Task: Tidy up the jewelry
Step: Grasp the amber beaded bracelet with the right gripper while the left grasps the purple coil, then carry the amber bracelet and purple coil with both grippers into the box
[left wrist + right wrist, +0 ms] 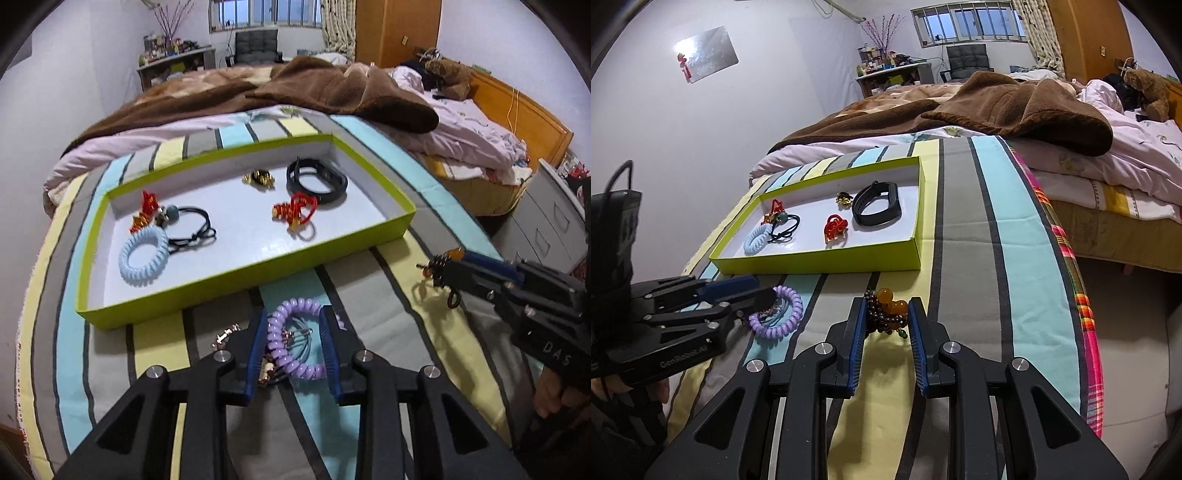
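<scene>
**Two Bands Being Grabbed Near the Green Box**

The purple coil band (295,341) is lying on the striped cloth (388,295), with the left gripper (294,321) around it, not pressing yet. The bead bracelet (886,312) is being squeezed by the right gripper (886,314). The green box (236,284) is sitting just behind them.
</scene>
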`<state>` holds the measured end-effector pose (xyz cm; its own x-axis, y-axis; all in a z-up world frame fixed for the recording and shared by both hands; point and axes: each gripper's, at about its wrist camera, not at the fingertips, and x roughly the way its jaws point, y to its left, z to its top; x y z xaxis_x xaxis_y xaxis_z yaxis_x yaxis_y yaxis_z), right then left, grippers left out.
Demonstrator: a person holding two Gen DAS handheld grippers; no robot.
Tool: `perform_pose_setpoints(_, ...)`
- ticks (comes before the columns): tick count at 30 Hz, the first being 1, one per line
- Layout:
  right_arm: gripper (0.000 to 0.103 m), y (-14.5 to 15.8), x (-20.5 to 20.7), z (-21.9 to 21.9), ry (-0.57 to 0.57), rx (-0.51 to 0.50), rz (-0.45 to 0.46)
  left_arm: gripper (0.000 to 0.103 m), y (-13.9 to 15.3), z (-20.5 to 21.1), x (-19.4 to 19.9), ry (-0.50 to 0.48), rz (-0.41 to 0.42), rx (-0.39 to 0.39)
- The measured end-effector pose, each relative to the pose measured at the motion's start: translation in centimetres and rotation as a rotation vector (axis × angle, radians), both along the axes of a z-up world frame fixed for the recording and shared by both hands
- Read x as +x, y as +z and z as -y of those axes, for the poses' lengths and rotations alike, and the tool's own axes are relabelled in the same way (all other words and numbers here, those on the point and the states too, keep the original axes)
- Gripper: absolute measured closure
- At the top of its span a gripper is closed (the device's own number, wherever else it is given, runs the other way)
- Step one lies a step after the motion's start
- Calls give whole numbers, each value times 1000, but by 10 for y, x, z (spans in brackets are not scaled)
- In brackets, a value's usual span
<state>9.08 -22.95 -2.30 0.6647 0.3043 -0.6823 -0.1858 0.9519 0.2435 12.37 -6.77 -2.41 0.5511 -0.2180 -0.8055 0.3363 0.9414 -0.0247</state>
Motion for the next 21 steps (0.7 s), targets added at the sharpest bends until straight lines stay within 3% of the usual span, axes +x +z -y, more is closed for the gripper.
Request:
perform_pose_setpoints(4,79,-1,1,0,-1,4,-3,73,-4,1,-2,-2,-6,10)
perform_pose_setpoints(10,79,-2,2,-1,-4,5,-6,92,-7,4,-1,-9,-7,46)
perform_pose_setpoints(21,79,-2,3,-2,-8,3,-4,93,0,-2,-6,2,26,10)
